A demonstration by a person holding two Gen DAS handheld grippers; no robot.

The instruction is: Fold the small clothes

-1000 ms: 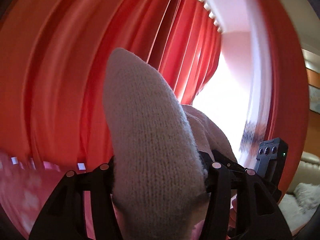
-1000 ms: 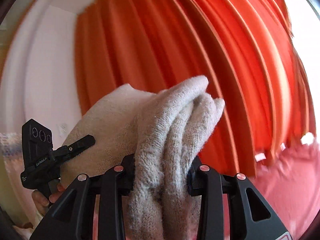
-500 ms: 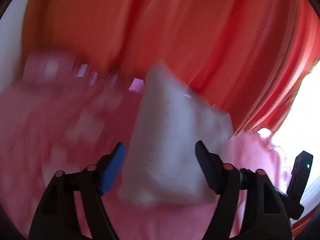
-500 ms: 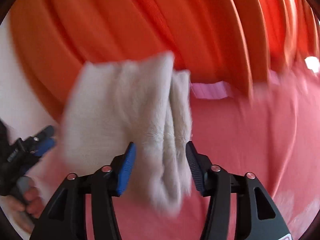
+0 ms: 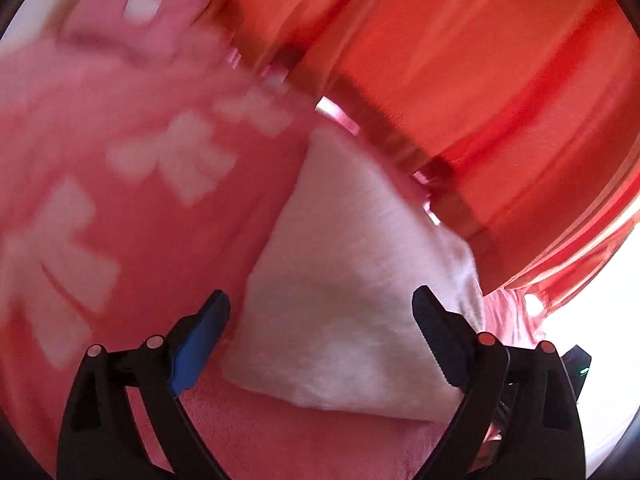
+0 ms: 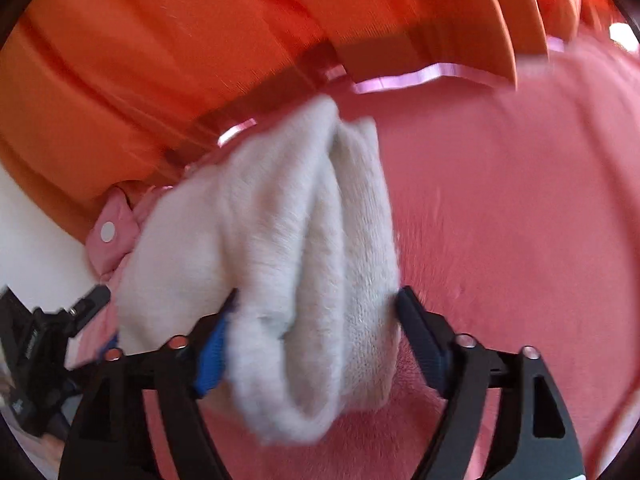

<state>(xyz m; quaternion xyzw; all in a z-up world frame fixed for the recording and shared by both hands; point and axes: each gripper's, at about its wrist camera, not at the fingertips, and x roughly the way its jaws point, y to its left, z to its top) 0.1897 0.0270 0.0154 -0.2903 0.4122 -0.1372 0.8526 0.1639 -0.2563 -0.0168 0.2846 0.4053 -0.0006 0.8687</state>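
Observation:
A cream knitted garment [image 5: 352,300] lies folded on the pink bedspread [image 5: 132,240]. In the left wrist view my left gripper [image 5: 320,320] is open, its fingers wide on either side of the garment without touching it. In the right wrist view the garment [image 6: 288,264] shows as a thick bundle of folded layers between the fingers of my right gripper [image 6: 316,316], which are spread wide and open; the cloth sags down onto the bedspread [image 6: 500,220]. The other gripper's black body [image 6: 36,352] shows at the left edge.
Orange-red curtains [image 5: 480,80] hang just behind the bed's far edge. A pink pillow [image 5: 132,12] with white patches lies at the far left. A pink cloth with a white dot [image 6: 110,232] lies beside the garment. A bright window [image 5: 600,340] is at the right.
Both grippers came down from the air to the bedspread with the garment. Both have gone from shut on it to open, and the garment has dropped onto the bed.

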